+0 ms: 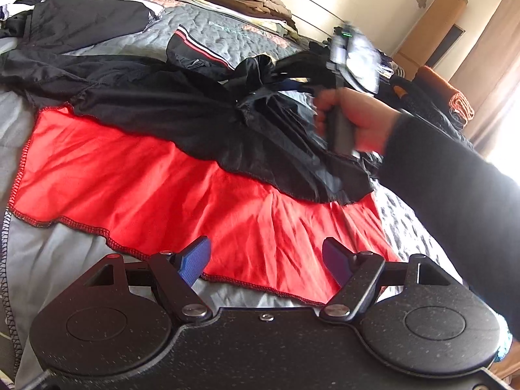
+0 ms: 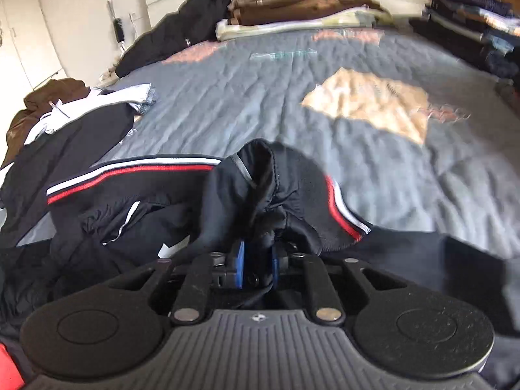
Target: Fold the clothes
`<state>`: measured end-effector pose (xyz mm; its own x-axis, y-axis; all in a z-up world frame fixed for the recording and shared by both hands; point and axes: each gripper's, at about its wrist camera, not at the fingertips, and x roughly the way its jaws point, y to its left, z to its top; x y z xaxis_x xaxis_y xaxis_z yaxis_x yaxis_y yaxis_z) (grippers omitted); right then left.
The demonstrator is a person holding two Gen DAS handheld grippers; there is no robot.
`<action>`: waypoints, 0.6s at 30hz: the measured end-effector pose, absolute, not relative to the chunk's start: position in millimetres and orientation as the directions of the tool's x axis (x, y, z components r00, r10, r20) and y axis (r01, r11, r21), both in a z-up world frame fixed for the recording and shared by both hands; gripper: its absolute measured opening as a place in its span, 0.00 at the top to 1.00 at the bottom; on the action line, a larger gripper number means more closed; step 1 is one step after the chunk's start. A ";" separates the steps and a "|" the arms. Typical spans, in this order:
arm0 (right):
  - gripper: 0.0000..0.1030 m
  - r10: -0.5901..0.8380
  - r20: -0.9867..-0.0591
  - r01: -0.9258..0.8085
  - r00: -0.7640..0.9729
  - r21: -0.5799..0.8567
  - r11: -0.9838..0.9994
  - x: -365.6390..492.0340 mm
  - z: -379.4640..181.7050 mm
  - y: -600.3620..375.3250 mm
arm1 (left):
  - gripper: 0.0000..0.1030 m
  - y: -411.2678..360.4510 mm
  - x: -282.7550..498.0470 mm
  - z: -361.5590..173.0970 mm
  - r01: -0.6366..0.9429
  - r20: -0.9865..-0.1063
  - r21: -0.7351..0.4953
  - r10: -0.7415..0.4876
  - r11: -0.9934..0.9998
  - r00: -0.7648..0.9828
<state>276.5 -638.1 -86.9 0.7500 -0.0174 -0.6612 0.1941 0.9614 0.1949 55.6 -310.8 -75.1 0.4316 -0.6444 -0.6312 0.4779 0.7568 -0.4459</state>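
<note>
Left wrist view shows the left gripper [image 1: 265, 261] at 6 o'clock with its blue fingers [image 1: 195, 260] wide apart and nothing between them, over the near edge of the red lining [image 1: 162, 188] of the black garment [image 1: 146, 104]. This garment lies spread on the bed [image 1: 201, 32], black side turned over the red from 9 o'clock toward the centre. At 3 o'clock a hand [image 1: 354, 120] in a dark sleeve holds the other tool. In the right wrist view, the right gripper [image 2: 256, 265] at 6 o'clock has its fingers nearly together on a bunched fold of the black fabric, near the collar with red and white stripes [image 2: 130, 169]; the pads seem to press the cloth. I judge the first risk to be this grip: it takes a thick, crumpled bundle of slippery fabric, so some layers may slide out during a pull. Second, the near edge is free because the left fingers hold nothing, so a pull from the right may drag the whole garment across the quilt and wrinkle the lining. Third, the loose pile of dark clothes [image 1: 81, 22] at 10 o'clock lies close, and the garment may catch it.
</note>
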 end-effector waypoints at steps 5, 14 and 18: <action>0.66 0.019 -0.613 0.118 0.790 0.182 0.976 209.2 -55.8 -646.8 | 0.28 -311.2 56.3 -70.9 0.477 -0.625 -0.438 -0.639 0.762 0.448; 0.58 0.120 -0.645 0.036 0.755 0.224 0.974 27.6 -42.2 -618.6 | 0.28 -313.5 52.1 -66.7 0.491 -0.632 -0.381 -0.608 0.784 0.481; 0.58 0.201 -0.654 0.034 0.730 0.328 0.944 -43.1 -59.2 -589.6 | 0.28 -316.0 39.9 -65.8 0.520 -0.638 -0.323 -0.588 0.791 0.498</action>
<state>-43.1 -589.6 -59.2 0.7297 0.2009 -0.6536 0.0335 0.9442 0.3277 39.9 -316.0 -65.8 0.4975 -0.5877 -0.6380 0.5198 0.7908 -0.3231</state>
